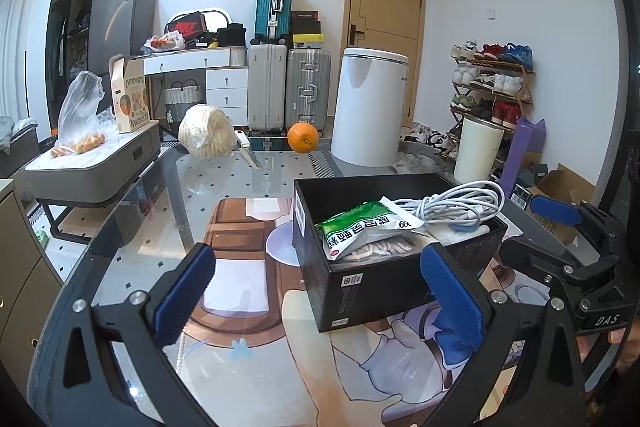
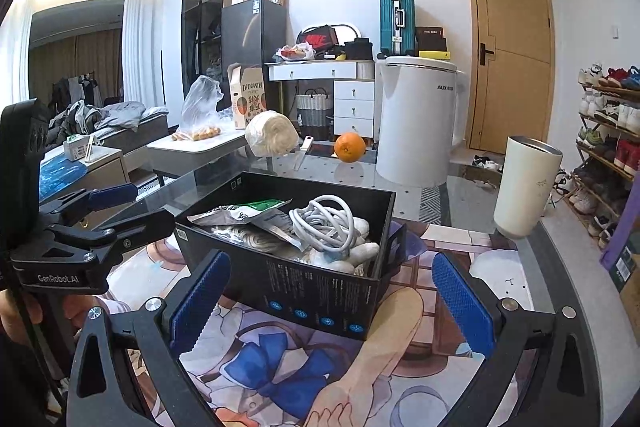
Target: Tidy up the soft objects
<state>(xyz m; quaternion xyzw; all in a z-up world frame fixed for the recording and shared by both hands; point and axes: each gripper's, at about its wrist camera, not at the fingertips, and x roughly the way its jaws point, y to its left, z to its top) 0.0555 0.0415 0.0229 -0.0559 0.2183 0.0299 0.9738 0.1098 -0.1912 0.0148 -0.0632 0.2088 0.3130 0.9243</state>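
A black box (image 1: 400,291) (image 2: 320,291) stands on the printed mat on the glass table. Inside it lie a green and white packet (image 1: 360,231) (image 2: 256,211), a coiled white cable (image 1: 460,203) (image 2: 324,223) and pale soft items (image 2: 360,251). My left gripper (image 1: 320,295) hangs open and empty just in front of the box's near left corner. My right gripper (image 2: 330,301) is open too, empty, in front of the box's long side. Each gripper shows in the other's view, the right gripper (image 1: 536,231) and the left gripper (image 2: 136,209). A plastic-wrapped pale bundle (image 1: 206,133) (image 2: 272,133) sits at the far edge.
An orange (image 1: 303,138) (image 2: 350,147) and a knife (image 1: 248,151) (image 2: 302,149) lie at the table's far side. A white cup (image 1: 478,155) (image 2: 526,183) stands to the right of the box. Beyond the table are a white bin (image 1: 370,103), suitcases and a shoe rack.
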